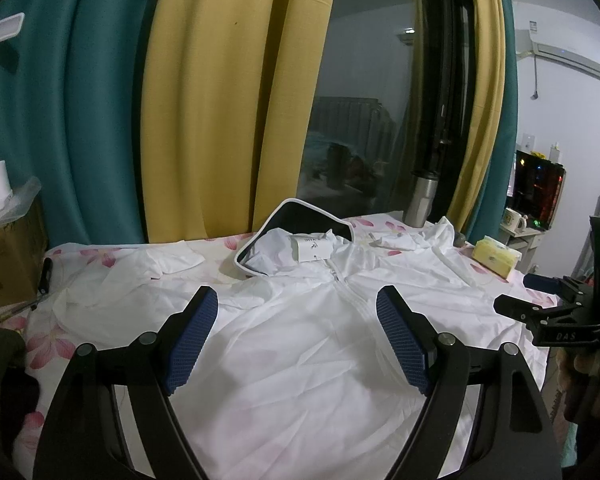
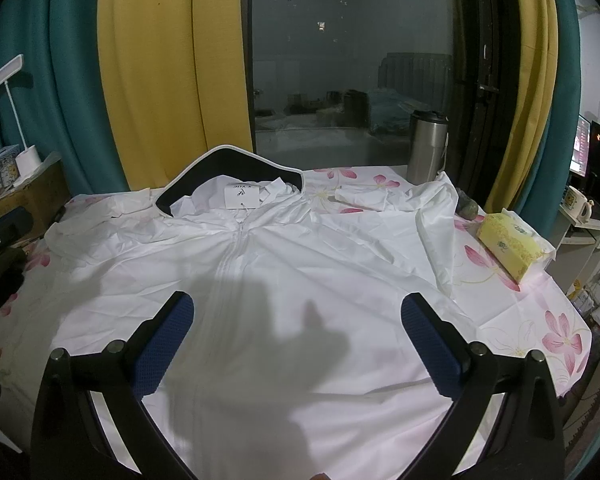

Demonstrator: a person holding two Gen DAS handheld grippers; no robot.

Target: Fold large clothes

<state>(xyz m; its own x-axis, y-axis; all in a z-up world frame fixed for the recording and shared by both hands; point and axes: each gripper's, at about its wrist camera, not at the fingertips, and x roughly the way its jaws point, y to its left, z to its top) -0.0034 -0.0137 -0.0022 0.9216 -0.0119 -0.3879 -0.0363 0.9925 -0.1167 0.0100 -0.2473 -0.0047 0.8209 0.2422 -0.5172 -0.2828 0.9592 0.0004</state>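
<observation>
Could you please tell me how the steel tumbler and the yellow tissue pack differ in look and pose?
The steel tumbler stands upright at the far edge by the window; the tissue pack lies flat near the right edge. The tumbler is a grey metal cylinder with a dark lid; the pack is yellow, soft and box-shaped. Both rest on the floral sheet, beside the white jacket.

A large white hooded jacket is lying face up, spread nearly flat and filling most of the surface, its thin fabric creasing all over. Its white zipper is running closed down the front, from the collar toward the near hem. The hood is resting open at the far end, showing a dark lining edged in white, with a white paper tag sitting at the neck. One sleeve is bunching in loose folds at the far right; the other is crumpling out to the left.
</observation>
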